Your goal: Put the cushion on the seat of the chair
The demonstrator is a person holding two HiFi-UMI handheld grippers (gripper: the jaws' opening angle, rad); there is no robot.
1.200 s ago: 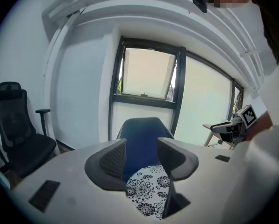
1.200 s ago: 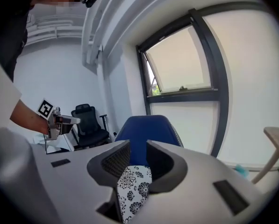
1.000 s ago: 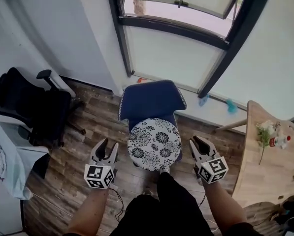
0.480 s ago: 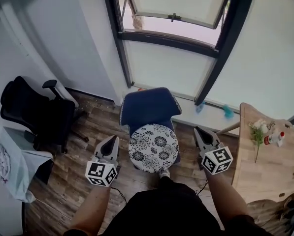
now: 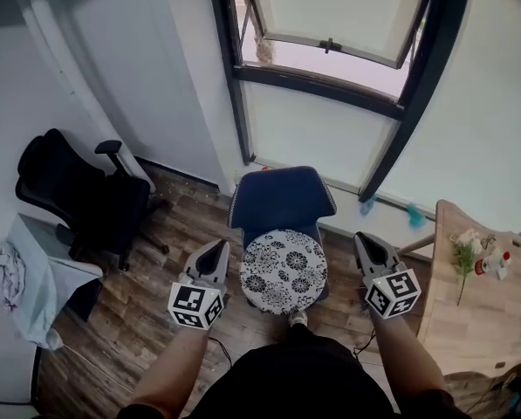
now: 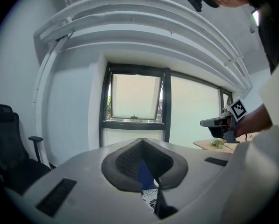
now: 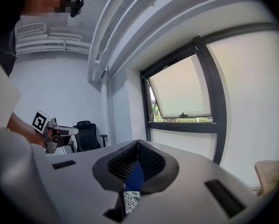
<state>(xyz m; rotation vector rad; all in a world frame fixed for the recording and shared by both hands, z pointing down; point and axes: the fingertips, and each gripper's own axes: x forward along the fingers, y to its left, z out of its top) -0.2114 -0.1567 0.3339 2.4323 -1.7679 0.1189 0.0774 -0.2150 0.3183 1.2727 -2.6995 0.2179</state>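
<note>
A round white cushion with black flowers lies on the seat of the blue chair under the window. My left gripper hovers just left of it, my right gripper just right of it, both shut with nothing between the fingers. In the left gripper view the closed jaws leave a slit showing blue chair and a bit of cushion. The right gripper view shows the same: shut jaws, blue chair and cushion below.
A black office chair stands at the left by a white cabinet draped with cloth. A wooden table with a flower sprig and a small bottle is at the right. The tilted window is behind the chair.
Both grippers went from open to shut and rose beside the cushion. The cushion stays on the seat.
</note>
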